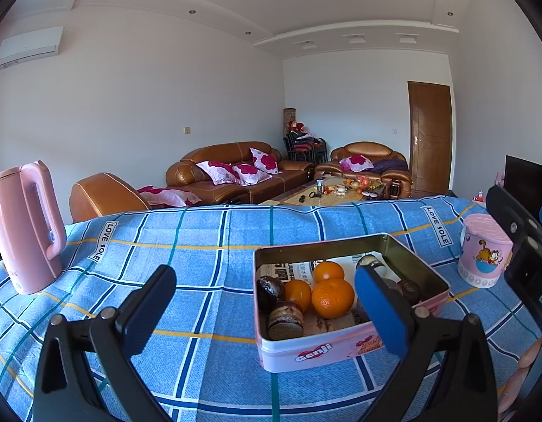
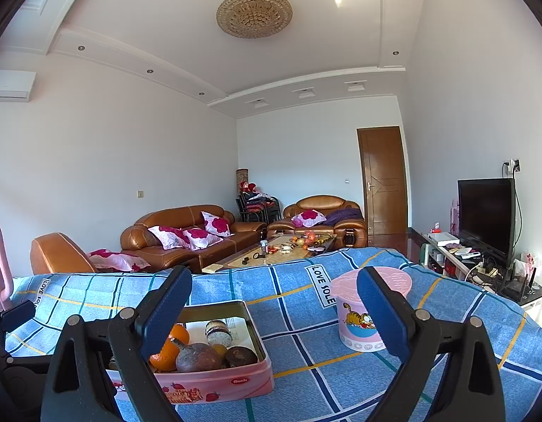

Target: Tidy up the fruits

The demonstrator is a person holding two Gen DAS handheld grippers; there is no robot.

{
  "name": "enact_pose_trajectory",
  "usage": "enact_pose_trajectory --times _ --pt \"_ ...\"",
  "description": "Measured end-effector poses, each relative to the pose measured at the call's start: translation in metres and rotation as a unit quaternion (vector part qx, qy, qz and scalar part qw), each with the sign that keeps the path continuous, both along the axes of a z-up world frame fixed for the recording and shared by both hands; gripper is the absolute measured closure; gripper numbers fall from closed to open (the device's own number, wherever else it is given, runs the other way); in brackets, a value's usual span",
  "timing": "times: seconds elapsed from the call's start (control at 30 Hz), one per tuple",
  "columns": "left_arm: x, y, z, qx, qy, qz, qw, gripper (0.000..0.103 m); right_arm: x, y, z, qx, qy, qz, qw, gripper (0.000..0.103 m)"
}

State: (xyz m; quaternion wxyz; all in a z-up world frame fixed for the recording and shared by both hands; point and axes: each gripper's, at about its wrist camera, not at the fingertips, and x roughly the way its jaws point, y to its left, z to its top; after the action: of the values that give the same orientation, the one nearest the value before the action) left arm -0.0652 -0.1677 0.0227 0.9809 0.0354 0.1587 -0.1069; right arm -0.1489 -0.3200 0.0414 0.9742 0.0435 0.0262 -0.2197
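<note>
Both grippers hang above the counter (image 1: 214, 246), which is draped in a blue checked cloth, and both point toward the far sofas. The left gripper (image 1: 265, 302) has its fingers (image 1: 149, 311) spread wide and released, nothing between them; its right finger crosses in front of the pink tin (image 1: 306, 350). The right gripper (image 2: 274, 311) is likewise spread and empty, with its left finger overlapping the tin's left part and its right finger overlapping the pink tub (image 2: 358, 330).

The oranges (image 1: 332, 297) lie inside the tin, three showing in the left wrist view, among dark round pastries (image 1: 269, 292) on a sheet of printed paper. In the right wrist view the finger hides part of the oranges, and the tin's near left corner is cut off behind the gripper frame. The pink kettle (image 1: 23, 232) stands well to the left of the tin, its left side clipped by the lens edge; the tub stands to the right of the tin.

The tin's side reads "Genji" in the left view; in the right view its oval badge is too small to read with any certainty. The cloth carries "LOVE SOLE" labels (image 1: 102, 241). A cartoon orange cat is printed on the tub
</note>
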Motion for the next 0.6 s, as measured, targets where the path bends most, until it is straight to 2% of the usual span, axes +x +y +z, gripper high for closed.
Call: enact_pose_trajectory --times 0.6 --pt "0.0008 -0.0008 -0.0009 0.005 0.011 0.008 0.9999 0.000 -0.0011 -0.0002 0.0029 0.003 0.002 -0.004 1.000 0.007"
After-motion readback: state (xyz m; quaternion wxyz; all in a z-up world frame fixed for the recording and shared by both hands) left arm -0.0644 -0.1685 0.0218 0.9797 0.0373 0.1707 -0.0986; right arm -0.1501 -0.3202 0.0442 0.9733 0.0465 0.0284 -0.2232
